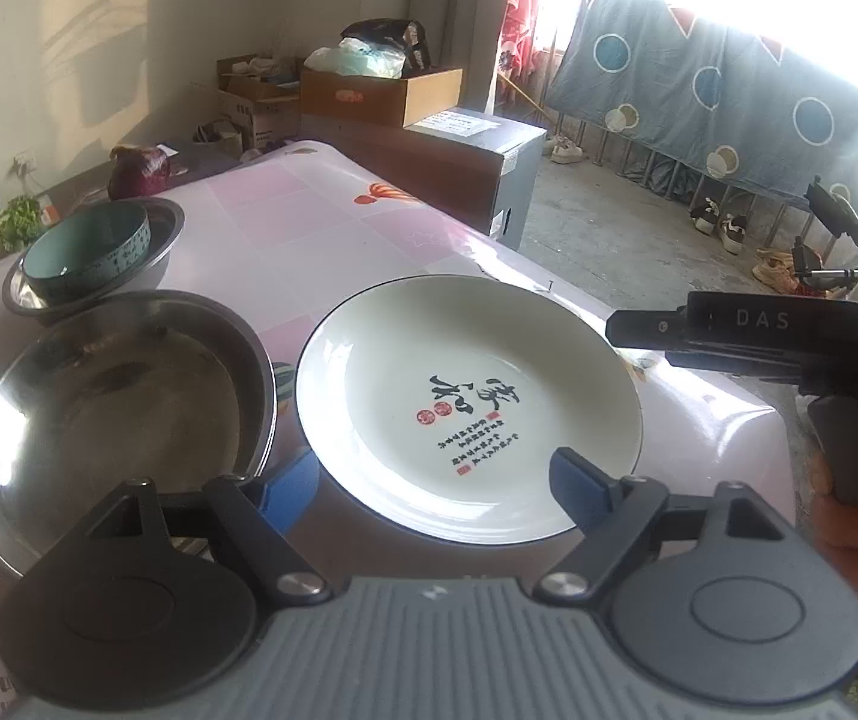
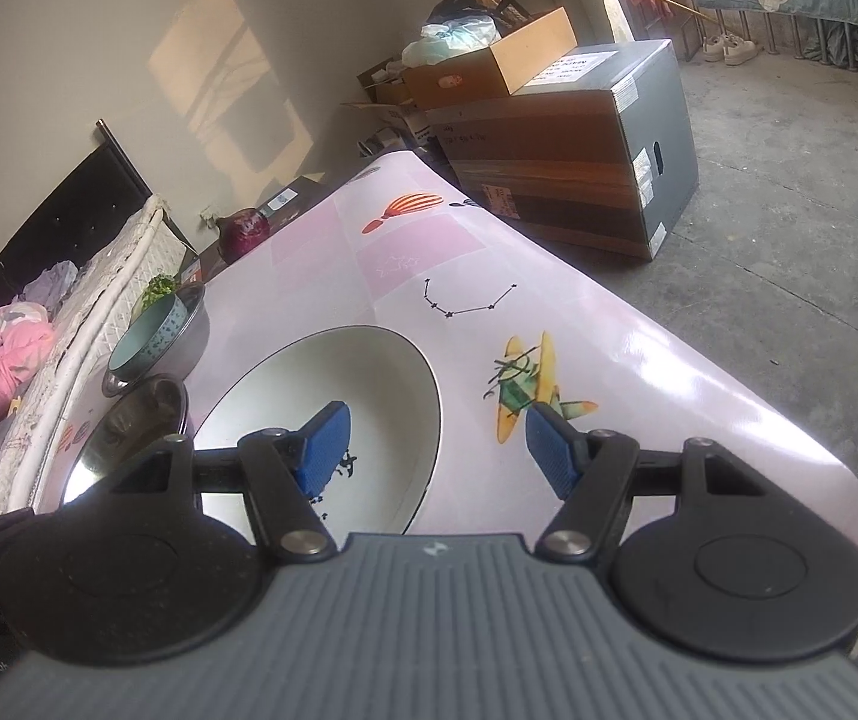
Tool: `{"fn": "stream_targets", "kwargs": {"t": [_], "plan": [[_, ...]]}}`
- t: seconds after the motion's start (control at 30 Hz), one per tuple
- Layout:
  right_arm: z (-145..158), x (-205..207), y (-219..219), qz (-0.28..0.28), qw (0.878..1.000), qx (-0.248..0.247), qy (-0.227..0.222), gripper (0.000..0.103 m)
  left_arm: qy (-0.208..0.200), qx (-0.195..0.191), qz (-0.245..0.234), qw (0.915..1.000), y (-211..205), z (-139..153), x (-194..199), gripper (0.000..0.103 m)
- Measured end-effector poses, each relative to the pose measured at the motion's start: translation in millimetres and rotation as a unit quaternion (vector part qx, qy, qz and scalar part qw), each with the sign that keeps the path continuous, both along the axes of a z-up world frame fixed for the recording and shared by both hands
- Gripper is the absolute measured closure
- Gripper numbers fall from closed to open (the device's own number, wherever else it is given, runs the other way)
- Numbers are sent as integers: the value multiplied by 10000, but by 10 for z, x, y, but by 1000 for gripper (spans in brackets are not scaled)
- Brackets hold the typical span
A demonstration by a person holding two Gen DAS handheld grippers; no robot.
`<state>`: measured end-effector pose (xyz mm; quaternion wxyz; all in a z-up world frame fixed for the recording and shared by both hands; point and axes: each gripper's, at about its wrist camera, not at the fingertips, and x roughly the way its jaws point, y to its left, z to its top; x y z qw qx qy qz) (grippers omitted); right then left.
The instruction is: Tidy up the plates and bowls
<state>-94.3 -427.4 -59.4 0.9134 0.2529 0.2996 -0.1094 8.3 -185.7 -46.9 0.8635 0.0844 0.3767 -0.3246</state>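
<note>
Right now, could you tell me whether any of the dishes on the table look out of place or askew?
Only the teal bowl stands out: it sits tilted inside a steel basin, leaning on the rim. The white plate and nearer steel bowl lie flat, intact, nothing spilled.

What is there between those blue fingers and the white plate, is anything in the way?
Nothing visible. The left gripper is open with its fingers straddling the near rim of the white plate; the steel bowl sits just to its left. The right gripper is open too, over the plate's right rim.
</note>
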Motion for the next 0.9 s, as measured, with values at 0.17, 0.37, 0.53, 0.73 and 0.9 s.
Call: {"fn": "stream_targets", "kwargs": {"t": [0.17,0.37,0.53,0.73,0.9], "plan": [[-65,209,-110,118,9999,-27,97,40,187,-53,198,9996,31,-106,90,23],[-186,462,-155,334,9992,85,205,47,449,-126,243,9986,26,-221,234,35],[-272,575,-153,427,9985,154,290,64,504,-104,355,9980,-12,-271,319,40],[-308,644,-134,587,9976,180,320,77,605,-68,490,9969,3,-294,394,57],[-318,677,-65,681,9968,216,348,80,619,-77,463,9970,10,-290,387,57]]}}
